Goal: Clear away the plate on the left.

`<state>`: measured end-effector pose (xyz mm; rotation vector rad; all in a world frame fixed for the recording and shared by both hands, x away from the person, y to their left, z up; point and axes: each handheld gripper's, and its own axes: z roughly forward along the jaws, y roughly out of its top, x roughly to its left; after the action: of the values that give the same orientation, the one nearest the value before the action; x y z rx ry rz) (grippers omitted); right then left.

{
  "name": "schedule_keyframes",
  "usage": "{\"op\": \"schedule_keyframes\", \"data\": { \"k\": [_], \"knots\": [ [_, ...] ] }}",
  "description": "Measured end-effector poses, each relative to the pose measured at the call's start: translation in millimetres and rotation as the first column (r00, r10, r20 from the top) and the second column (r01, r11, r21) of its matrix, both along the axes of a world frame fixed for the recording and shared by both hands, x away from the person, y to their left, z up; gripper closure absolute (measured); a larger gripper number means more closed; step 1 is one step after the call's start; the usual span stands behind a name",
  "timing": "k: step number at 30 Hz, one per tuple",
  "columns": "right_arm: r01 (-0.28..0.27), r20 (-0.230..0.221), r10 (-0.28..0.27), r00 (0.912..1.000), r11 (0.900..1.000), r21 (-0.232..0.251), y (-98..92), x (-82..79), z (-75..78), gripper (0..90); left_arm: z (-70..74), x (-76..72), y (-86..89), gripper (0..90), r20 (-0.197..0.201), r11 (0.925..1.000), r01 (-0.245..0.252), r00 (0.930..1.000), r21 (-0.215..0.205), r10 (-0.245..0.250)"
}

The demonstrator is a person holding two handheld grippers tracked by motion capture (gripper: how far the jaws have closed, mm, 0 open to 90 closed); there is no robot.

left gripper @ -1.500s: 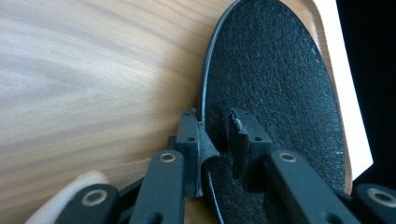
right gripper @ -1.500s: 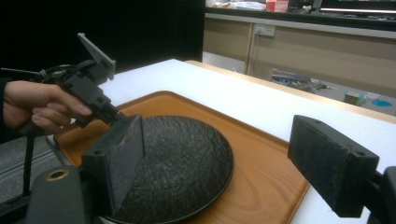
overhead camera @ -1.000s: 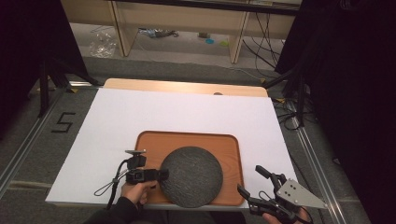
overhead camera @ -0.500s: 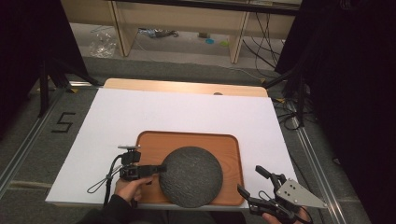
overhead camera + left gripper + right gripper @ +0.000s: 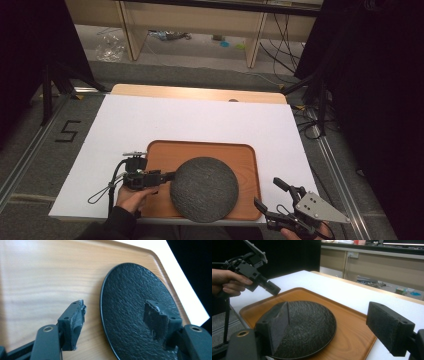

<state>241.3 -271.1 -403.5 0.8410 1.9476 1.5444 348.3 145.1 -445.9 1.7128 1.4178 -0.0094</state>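
A round black plate [image 5: 204, 189] with a pebbled surface lies flat in a wooden tray [image 5: 200, 150] near the person's edge of a white-topped table [image 5: 200, 120], its near rim reaching almost to the tray's front wall. The left gripper [image 5: 167, 176] hovers at the plate's left rim, its jaws apart and just now opening wider; in the left gripper view, the plate's edge sits between the pads without being pressed (one pad over bare tray wood, the other above the plate). The right gripper [image 5: 272, 195] is held off the table's front right corner, well apart from the tray, jaws spread wide on nothing. The only legible mark is a black "5" [image 5: 67, 131] on the floor left of the table. The far half of the tabletop offers broad room; the plate crowds the tray's right and front walls.
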Motion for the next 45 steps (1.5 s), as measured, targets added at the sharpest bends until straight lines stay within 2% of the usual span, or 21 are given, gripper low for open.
{"op": "schedule_keyframes", "data": {
  "k": [1,3,5,11,14,15,19,22,24,30,31,34,36,37,38,39,40,41,42,43,45],
  "knots": [
    [0.001,-0.002,-0.001,1.0,1.0,0.0,0.0,0.0,-0.2,19.8,3.3,-0.8,-0.5,30.4,0.028,0.9999,0.002,0.9996,0.012,-0.002],
    [0.003,0.0,-0.003,1.0,1.0,-0.002,-0.2,0.0,-0.1,19.8,4.8,-1.1,0.9,29.8,0.043,0.9993,0.019,0.9989,0.031,-0.021],
    [0.0,-0.004,0.0,1.0,1.0,-0.001,0.0,-0.1,-0.3,19.8,7.1,-3.1,0.8,28.9,0.053,0.9991,0.018,0.9985,-0.037,-0.016],
    [0.012,-0.012,-0.012,0.9999,1.0,-0.021,-1.1,-1.0,0.7,19.8,9.3,-5.8,-0.2,27.9,0.072,0.9982,0.026,0.9972,-0.053,-0.022],
    [0.013,-0.012,-0.013,0.9998,1.0,-0.021,-1.2,-1.0,0.7,19.8,11.1,-7.4,-1.5,27.4,0.089,0.9986,0.032,0.9956,-0.041,-0.028],
    [0.015,-0.009,-0.015,0.9998,1.0,-0.018,-1.1,-0.9,0.5,19.8,12.8,-8.6,-2.1,27.4,0.115,0.9986,0.037,0.9929,-0.039,-0.032],
    [0.015,-0.009,-0.016,0.9998,1.0,-0.017,-1.2,-1.0,0.6,19.8,16.5,-11.0,-3.9,26.2,0.15,0.9986,0.05,0.9875,-0.019,-0.047],
    [0.015,-0.01,-0.015,0.9998,1.0,-0.018,-1.2,-1.0,0.4,19.8,20.3,-14.4,-6.7,25.4,0.197,0.9973,0.073,0.9778,0.004,-0.072],
    [0.015,-0.01,-0.015,0.9998,1.0,-0.018,-1.1,-0.9,0.5,19.8,21.3,-15.3,-7.2,25.4,0.197,0.9971,0.076,0.9775,0.006,-0.076],
    [0.015,-0.011,-0.015,0.9998,1.0,-0.018,-1.2,-1.0,0.3,19.8,25.6,-20.6,-6.1,24.4,0.239,0.9953,0.096,0.9662,0.009,-0.096],
    [0.016,-0.013,-0.016,0.9998,1.0,-0.018,-1.1,-1.1,0.2,19.8,27.5,-22.6,-5.4,24.2,0.258,0.9945,0.104,0.9606,0.013,-0.104],
    [0.013,-0.02,-0.013,0.9997,1.0,-0.014,-0.8,-1.5,0.2,19.7,29.4,-25.1,-5.4,23.5,0.277,0.9944,0.105,0.9553,0.01,-0.104],
    [0.012,-0.022,-0.012,0.9997,1.0,-0.013,-0.8,-1.5,0.2,19.7,32.3,-28.0,-4.5,23.1,0.301,0.9931,0.116,0.9464,0.019,-0.116],
    [0.018,-0.022,-0.019,0.9996,1.0,-0.015,-0.8,-1.7,0.1,19.5,34.6,-31.3,-4.1,22.7,0.33,0.9921,0.124,0.9358,0.018,-0.123],
    [0.018,-0.022,-0.018,0.9996,1.0,-0.015,-0.7,-1.8,0.2,19.4,34.6,-31.3,-4.1,22.2,0.33,0.9921,0.124,0.9358,0.018,-0.123],
    [0.016,-0.025,-0.017,0.9996,1.0,-0.018,-0.8,-1.9,0.3,19.2,36.7,-35.3,-4.1,21.5,0.354,0.9911,0.131,0.926,0.024,-0.131],
    [0.016,-0.025,-0.017,0.9996,1.0,-0.018,-0.8,-1.9,0.3,19.2,36.7,-35.3,-4.1,21.4,0.354,0.9911,0.131,0.926,0.024,-0.131],
    [0.014,-0.026,-0.015,0.9996,1.0,-0.017,-0.6,-2.0,0.3,18.8,38.9,-39.5,-4.1,21.1,0.378,0.9886,0.146,0.9136,0.037,-0.149],
    [0.014,-0.026,-0.015,0.9996,1.0,-0.017,-0.6,-2.0,0.3,18.8,38.9,-39.5,-4.1,20.9,0.378,0.9886,0.146,0.9136,0.037,-0.149],
    [0.016,-0.024,-0.017,0.9996,1.0,-0.013,-0.3,-2.0,0.1,17.9,40.8,-43.2,-4.0,20.9,0.41,0.9838,0.169,0.8944,0.06,-0.179],
    [0.008,-0.035,-0.009,0.9994,1.0,-0.025,-0.9,-2.3,0.7,16.9,42.6,-48.2,-4.9,20.7,0.422,0.9824,0.169,0.8872,0.08,-0.187]
  ]
}}
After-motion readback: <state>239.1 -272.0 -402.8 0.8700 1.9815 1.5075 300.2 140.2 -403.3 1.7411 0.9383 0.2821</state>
